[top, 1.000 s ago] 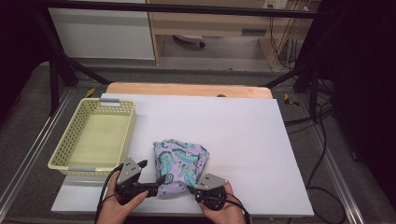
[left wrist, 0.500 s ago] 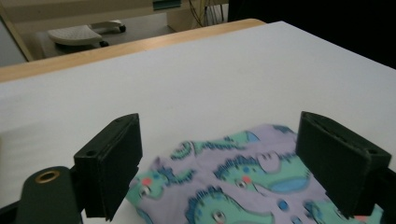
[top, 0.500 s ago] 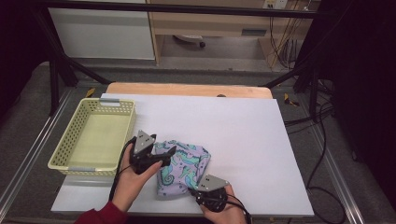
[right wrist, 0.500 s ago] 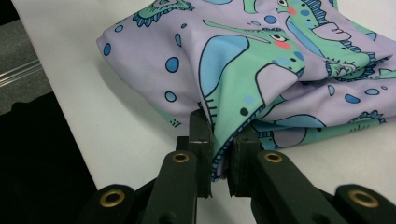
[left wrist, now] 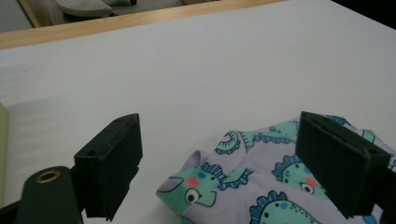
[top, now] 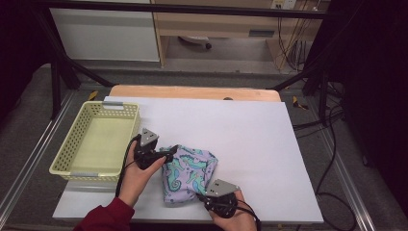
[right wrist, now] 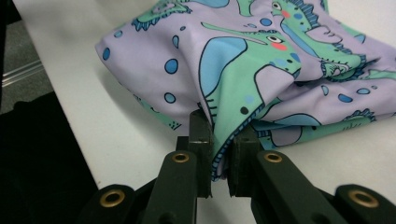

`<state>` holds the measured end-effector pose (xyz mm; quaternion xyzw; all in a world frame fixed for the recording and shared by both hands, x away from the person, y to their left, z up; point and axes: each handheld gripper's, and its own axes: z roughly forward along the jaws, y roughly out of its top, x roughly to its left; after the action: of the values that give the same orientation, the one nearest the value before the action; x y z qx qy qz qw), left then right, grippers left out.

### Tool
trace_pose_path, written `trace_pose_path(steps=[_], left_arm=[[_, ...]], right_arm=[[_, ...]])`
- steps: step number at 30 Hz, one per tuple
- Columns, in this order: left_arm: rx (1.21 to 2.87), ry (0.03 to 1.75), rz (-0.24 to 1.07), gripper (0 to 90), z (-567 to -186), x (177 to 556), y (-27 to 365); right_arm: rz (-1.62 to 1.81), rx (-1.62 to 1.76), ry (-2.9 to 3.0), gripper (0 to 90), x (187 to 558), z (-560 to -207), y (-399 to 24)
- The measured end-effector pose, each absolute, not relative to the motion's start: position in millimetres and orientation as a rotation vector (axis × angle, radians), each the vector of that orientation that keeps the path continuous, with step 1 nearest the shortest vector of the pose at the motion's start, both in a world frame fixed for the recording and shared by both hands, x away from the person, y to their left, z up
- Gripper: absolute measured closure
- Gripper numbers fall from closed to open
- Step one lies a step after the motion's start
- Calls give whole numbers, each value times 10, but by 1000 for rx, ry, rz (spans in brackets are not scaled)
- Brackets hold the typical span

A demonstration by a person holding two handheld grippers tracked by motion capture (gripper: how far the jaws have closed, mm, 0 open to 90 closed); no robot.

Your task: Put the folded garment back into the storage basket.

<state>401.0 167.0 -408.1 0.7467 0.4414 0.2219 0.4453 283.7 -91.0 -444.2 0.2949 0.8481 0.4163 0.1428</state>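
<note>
A lilac cloth with teal seahorse prints [top: 188, 173] lies bunched on the white table [top: 250, 139], toward its near side. My left gripper [top: 169, 155] hovers at the cloth's upper left corner with its jaws wide apart; that corner of the cloth [left wrist: 205, 182] lies between them, touched by neither. My right gripper [top: 204, 198] sits at the near edge of the cloth, shut on a fold of its hem [right wrist: 219, 154]. The cloth [right wrist: 261, 60] rises in a heap beyond those jaws.
A pale yellow mesh basket [top: 67, 163] stands empty at the table's left edge, close to my left hand. A wooden strip [top: 192, 92] runs along the far edge of the table. White tabletop [left wrist: 187, 70] stretches beyond and to the right of the cloth.
My left hand has travelled from the cloth's near left edge up to its far left corner, jaws open throughout. The right gripper has stayed still, clamped on the hem.
</note>
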Motion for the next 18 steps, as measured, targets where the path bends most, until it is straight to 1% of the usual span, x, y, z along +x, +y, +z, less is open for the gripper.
trace_pose_path(steps=[5, 8, 12, 16, 18], left_arm=[[1852, 1096, 555, 150, -4107, 3998, 1644], [1870, 1087, 559, 150, -4164, 4008, 1598], [1909, 1100, 641, 152, -4324, 4012, 1528], [1938, 1109, 637, 153, -4404, 4020, 1507], [1934, 1136, 604, 155, -4430, 4033, 1529]], right_arm=[[1208, 856, 2440, 828, 2754, -4397, -985], [1194, 858, 2450, 827, 2724, -4428, -999], [1151, 851, 2473, 823, 2747, -4507, -949], [1121, 829, 2482, 814, 2742, -4547, -910], [1119, 827, 2483, 800, 2746, -4551, -905]])
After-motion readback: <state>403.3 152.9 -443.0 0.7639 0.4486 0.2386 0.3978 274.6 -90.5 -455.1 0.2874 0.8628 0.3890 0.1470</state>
